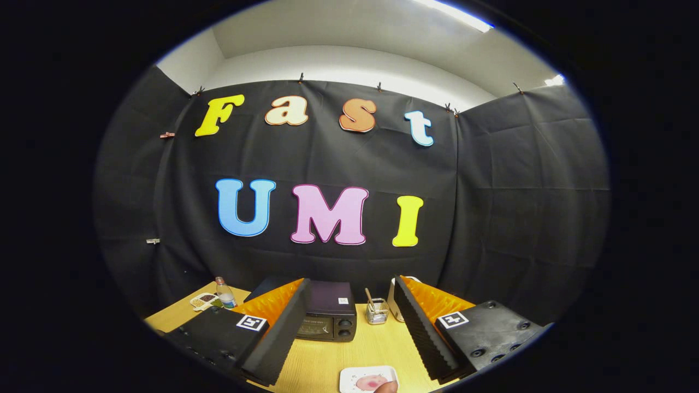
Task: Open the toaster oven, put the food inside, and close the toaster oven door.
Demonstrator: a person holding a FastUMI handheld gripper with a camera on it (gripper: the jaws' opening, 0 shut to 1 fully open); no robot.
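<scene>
A dark toaster oven [327, 316] stands on the wooden table [371, 349] beyond my fingers, its door shut and its knobs on the right of the front. A white plate [367, 379] with a pinkish piece of food [371, 382] lies near the table's front, between my fingers and below them. My gripper [350, 319] is open, held above the table, with nothing between the fingers. The left finger [286, 327] covers part of the oven's left side.
A small wire holder [377, 312] with a stick in it stands right of the oven, next to a white container [394, 305]. At the table's far left are a plastic bottle [224, 293] and a small divided dish [203, 300]. Black cloth walls close the booth behind.
</scene>
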